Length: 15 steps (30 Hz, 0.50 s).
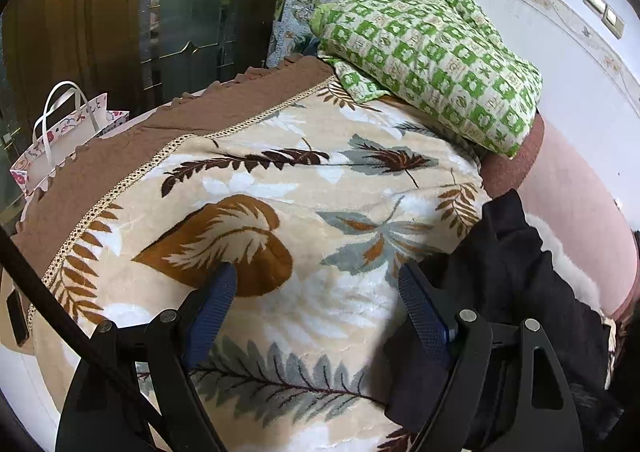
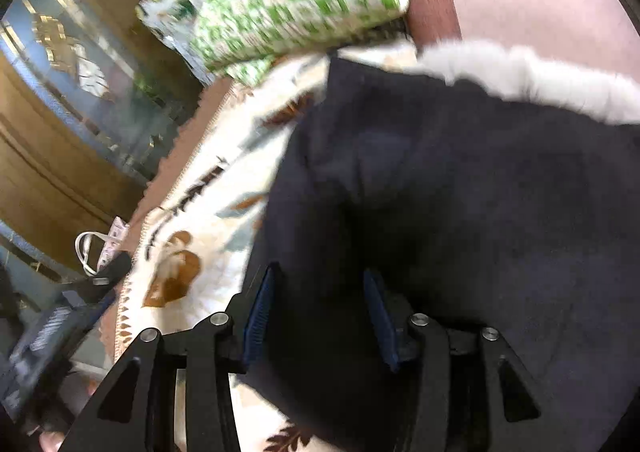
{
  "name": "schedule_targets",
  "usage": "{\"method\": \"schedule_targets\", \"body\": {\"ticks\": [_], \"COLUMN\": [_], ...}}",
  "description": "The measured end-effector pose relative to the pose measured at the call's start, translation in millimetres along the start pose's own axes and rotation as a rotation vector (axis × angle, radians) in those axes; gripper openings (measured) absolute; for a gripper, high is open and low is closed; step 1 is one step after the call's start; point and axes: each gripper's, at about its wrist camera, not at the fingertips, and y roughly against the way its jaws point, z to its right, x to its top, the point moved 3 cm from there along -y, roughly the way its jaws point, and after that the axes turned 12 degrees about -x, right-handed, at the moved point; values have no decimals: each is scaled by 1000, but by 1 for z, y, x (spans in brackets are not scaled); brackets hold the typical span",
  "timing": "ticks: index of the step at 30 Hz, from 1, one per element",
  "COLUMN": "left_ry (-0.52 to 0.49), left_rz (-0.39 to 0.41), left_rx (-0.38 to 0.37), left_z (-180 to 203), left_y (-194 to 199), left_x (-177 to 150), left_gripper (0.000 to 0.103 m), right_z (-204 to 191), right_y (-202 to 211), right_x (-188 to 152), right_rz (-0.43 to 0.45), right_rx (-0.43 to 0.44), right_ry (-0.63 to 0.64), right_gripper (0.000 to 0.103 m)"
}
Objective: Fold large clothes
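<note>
A large dark navy garment lies on a bed covered by a cream leaf-patterned blanket. In the left wrist view it lies at the right, beside and under the right finger. My left gripper is open and empty above the blanket, at the garment's left edge. In the right wrist view the garment fills the frame. My right gripper is open directly over the dark cloth, with nothing pinched between the blue pads. The view is blurred.
A green-and-cream checked quilt is piled at the head of the bed. A brown bedspread edge runs along the left side. A floral paper bag stands beyond it, by a wooden and glass door. White fluffy fabric lies past the garment.
</note>
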Motion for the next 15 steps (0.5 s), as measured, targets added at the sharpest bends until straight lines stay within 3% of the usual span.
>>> {"method": "schedule_targets", "body": {"ticks": [5,8,10,13,15], "left_ry": [-55,-91,-107,-138,-150], "left_rz": [-14,-111,-163,-167,-152], "left_rx": [-26,-61,-36,13,9], "left_z": [18,32,37,41,44], "left_y": [-11,-36,-53,-60,-54], "left_x": [-13,-26,-36,-45,-46], "left_gripper": [82,82,82,82,82], "right_z": [33,78,113,170,197], "right_y": [55,65,71,96,109], "right_x": [-15,-30,-41,-61,-73], "right_rz": [148,136,129,159,171], "right_rx": [-101,-180,-179,-126,-207], "right_ry": [-12,-69,-150,-307,-363], "right_gripper": [51,51,45,39,39]}}
